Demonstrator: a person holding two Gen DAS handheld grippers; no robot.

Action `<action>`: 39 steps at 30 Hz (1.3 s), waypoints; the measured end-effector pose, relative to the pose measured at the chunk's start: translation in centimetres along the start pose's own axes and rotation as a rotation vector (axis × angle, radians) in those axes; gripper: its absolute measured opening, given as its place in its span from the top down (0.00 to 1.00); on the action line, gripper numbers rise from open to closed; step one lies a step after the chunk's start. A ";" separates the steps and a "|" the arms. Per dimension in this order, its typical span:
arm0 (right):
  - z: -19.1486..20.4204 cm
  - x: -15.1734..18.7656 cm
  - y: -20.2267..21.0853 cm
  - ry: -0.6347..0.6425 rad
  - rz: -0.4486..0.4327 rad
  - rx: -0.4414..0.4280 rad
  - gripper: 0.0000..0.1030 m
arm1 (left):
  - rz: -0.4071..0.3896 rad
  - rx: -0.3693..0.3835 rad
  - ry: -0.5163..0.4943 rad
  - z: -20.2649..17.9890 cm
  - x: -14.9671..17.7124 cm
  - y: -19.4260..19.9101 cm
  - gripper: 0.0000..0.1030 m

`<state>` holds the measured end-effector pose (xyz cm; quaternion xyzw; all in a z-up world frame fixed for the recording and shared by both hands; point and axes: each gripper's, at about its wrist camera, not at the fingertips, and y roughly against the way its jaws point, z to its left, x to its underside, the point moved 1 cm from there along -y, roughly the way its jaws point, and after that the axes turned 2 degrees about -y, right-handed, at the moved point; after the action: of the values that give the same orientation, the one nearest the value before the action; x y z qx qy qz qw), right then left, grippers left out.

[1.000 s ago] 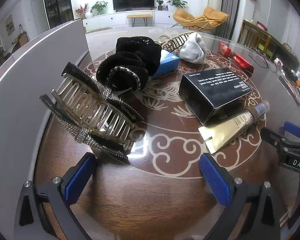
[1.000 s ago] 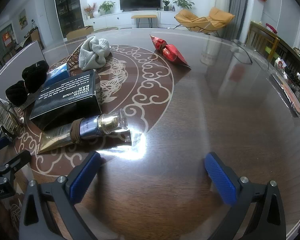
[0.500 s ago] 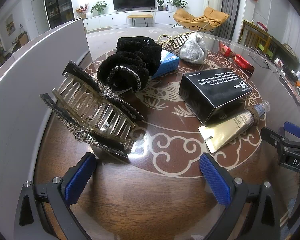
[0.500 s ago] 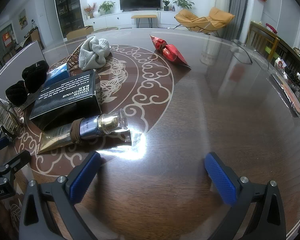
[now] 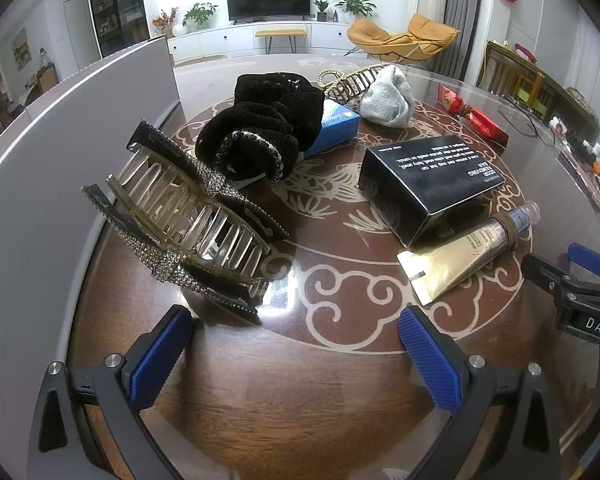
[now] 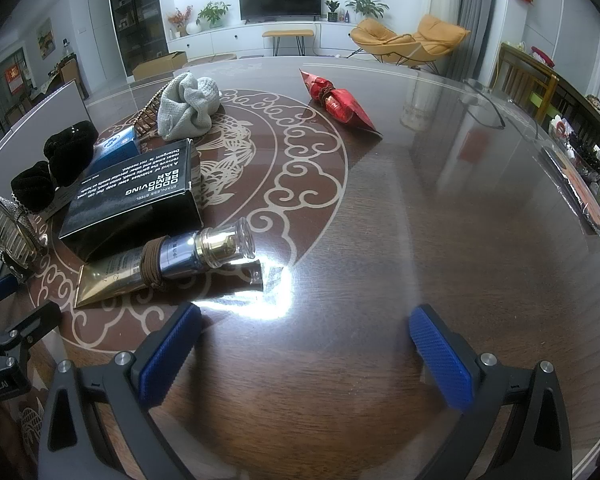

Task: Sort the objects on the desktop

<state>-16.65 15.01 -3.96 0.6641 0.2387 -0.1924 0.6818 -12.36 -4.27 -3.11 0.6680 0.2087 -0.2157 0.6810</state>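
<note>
A big rhinestone hair claw (image 5: pixel 188 220) lies just ahead and left of my open left gripper (image 5: pixel 296 344). Behind it sit a black scrunchie (image 5: pixel 264 136), a small blue box (image 5: pixel 338 126), a grey cloth scrunchie (image 5: pixel 388 98) and a beaded claw clip (image 5: pixel 348 80). A black box (image 5: pixel 428 180) and a gold tube (image 5: pixel 468 248) lie to the right. My right gripper (image 6: pixel 304 344) is open over bare table, the gold tube (image 6: pixel 168 264) just ahead on its left. A red wrapped packet (image 6: pixel 340 100) lies farther back.
A grey panel (image 5: pixel 60 152) stands along the table's left side. Glasses (image 6: pixel 484 100) and small bottles (image 6: pixel 588 156) sit at the table's far right edge. The right gripper's arm (image 5: pixel 580 300) shows at the left wrist view's right edge.
</note>
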 end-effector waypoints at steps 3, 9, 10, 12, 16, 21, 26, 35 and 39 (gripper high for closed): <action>0.0 0.0 0.0 0.000 0.000 0.000 0.00 | 0.000 0.000 0.000 0.0 0.0 0.0 0.00; 0.0 0.0 0.0 0.000 0.000 0.000 0.00 | 0.000 -0.001 0.000 0.0 0.0 -0.1 0.00; 0.0 0.0 0.0 0.000 0.000 0.000 0.00 | 0.000 -0.001 0.000 0.0 0.0 -0.1 0.00; 0.0 0.0 0.0 0.000 0.000 0.000 0.00 | 0.000 0.000 0.000 -0.1 0.0 -0.1 0.00; 0.0 0.0 0.0 0.000 0.000 0.000 0.00 | 0.000 0.000 0.001 0.0 0.0 0.0 0.00; 0.0 0.0 0.0 0.000 0.000 0.000 0.00 | -0.001 -0.004 0.005 0.2 0.1 0.3 0.00; 0.0 0.0 0.0 0.000 0.000 0.000 0.00 | -0.001 -0.010 0.010 0.4 0.2 0.5 0.00; 0.0 0.0 0.0 0.001 0.000 -0.001 0.00 | 0.003 -0.010 0.007 0.4 0.1 0.5 0.00; -0.2 0.5 0.3 0.050 0.001 -0.036 0.00 | 0.031 0.004 -0.010 0.2 -0.2 0.3 0.00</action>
<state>-16.11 15.27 -3.95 0.6566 0.2588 -0.1712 0.6875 -12.37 -4.45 -2.69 0.6713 0.1946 -0.2091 0.6839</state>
